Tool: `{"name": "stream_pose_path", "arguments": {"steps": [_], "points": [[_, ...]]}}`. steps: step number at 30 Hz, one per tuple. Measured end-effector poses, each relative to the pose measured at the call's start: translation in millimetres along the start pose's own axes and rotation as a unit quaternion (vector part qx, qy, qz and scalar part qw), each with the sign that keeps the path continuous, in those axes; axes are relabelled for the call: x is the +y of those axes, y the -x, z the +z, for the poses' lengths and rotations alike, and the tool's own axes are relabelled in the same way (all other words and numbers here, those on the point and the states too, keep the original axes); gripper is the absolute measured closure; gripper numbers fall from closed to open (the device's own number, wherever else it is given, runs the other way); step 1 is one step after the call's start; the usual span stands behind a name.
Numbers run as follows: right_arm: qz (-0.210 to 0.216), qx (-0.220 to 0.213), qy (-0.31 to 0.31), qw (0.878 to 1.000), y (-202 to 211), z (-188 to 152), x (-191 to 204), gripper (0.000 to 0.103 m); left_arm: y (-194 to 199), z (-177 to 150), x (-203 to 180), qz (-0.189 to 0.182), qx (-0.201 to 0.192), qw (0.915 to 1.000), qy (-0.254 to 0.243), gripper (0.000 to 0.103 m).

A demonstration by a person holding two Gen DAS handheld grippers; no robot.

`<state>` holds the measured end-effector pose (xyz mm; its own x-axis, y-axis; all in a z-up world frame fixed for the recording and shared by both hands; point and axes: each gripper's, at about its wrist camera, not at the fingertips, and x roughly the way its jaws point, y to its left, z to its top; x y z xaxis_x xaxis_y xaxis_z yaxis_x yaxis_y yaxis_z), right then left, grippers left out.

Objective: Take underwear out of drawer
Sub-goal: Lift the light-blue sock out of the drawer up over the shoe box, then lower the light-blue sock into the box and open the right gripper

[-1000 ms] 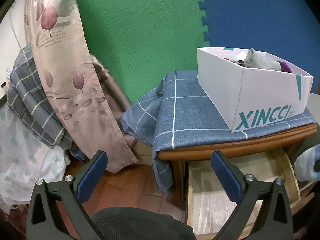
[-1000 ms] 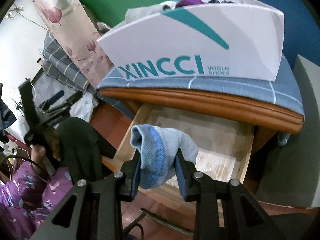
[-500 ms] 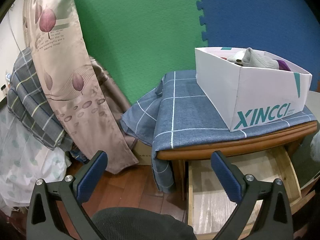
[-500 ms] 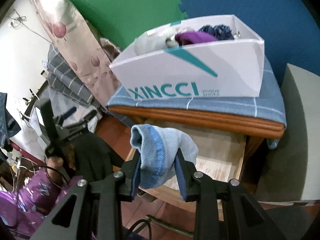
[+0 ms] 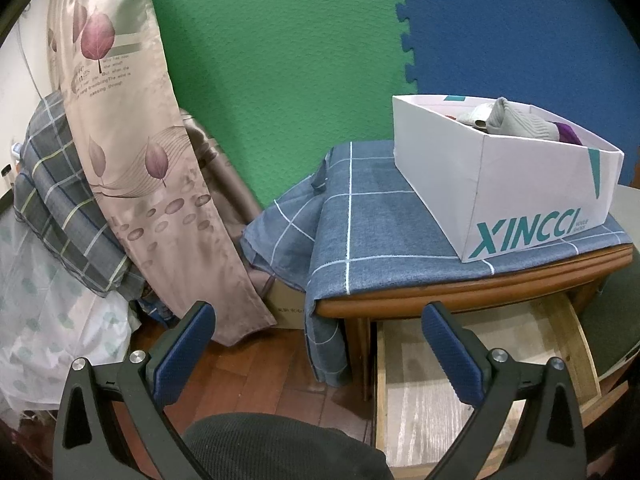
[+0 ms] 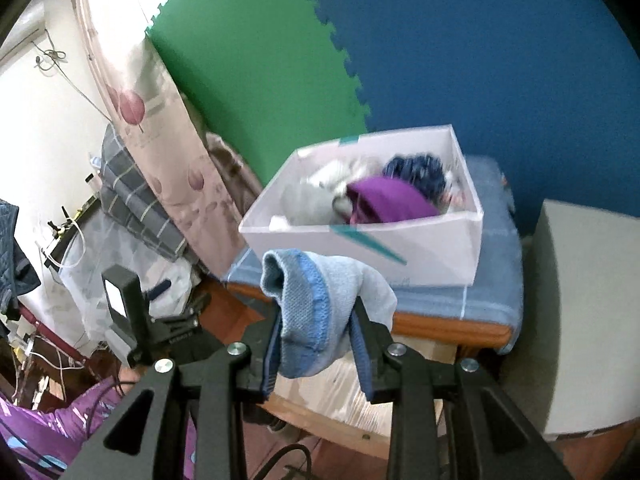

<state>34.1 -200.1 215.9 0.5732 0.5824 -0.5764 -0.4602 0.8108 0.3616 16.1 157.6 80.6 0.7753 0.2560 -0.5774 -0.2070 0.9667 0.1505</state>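
Note:
My right gripper (image 6: 316,320) is shut on light blue underwear (image 6: 320,304) and holds it high in front of the white shoe box (image 6: 404,252), above the open wooden drawer (image 6: 344,396). The box holds grey, purple and dark blue garments (image 6: 384,200). My left gripper (image 5: 320,344) is open and empty, low at the left of the drawer (image 5: 448,400), whose pale lined bottom shows bare. The box (image 5: 516,196) stands on the blue checked cloth (image 5: 372,224) over the wooden table.
A beige leaf-print curtain (image 5: 132,160) and checked bedding (image 5: 60,208) hang at the left. Green and blue foam mats (image 5: 280,60) cover the wall behind. A grey cabinet (image 6: 592,304) stands right of the table. The other gripper (image 6: 132,316) shows at the left in the right wrist view.
My right gripper has risen with the underwear, from just above the drawer to above the box's front rim. The underwear has left the left wrist view. My left gripper has barely moved.

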Motion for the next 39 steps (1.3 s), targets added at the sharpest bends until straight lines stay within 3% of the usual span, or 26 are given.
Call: {"name": "stream_pose_path", "arguments": {"steps": [11,15,24,31,33,39], "points": [[-0.006,-0.05,0.027,0.998,11.2,73.9,5.8,0.072,-0.3,-0.5,0.8,-0.001,0.0,1.0,0.002,0.0],[0.007,-0.045,0.017,0.999,-15.8,101.0,0.7,0.072,-1.7,-1.7,3.1,-0.005,0.001,1.0,0.005,0.0],[-0.007,-0.02,-0.002,1.0,-104.0,149.7,-23.1,0.072,-3.2,-4.5,3.6,-0.006,0.004,1.0,-0.001,0.0],[-0.073,0.009,0.033,0.997,-165.5,166.1,-29.0,0.072,-6.4,-6.6,1.1,-0.01,0.008,0.9999,0.001,0.0],[-0.111,0.015,0.059,0.992,-181.6,169.9,-29.9,0.072,-8.2,-6.2,0.9,-0.009,0.009,0.9999,-0.002,0.0],[-0.173,0.048,0.111,0.978,-223.0,178.8,-32.6,0.072,-10.0,-5.8,-2.2,-0.01,0.013,0.9998,-0.008,0.0]]}}
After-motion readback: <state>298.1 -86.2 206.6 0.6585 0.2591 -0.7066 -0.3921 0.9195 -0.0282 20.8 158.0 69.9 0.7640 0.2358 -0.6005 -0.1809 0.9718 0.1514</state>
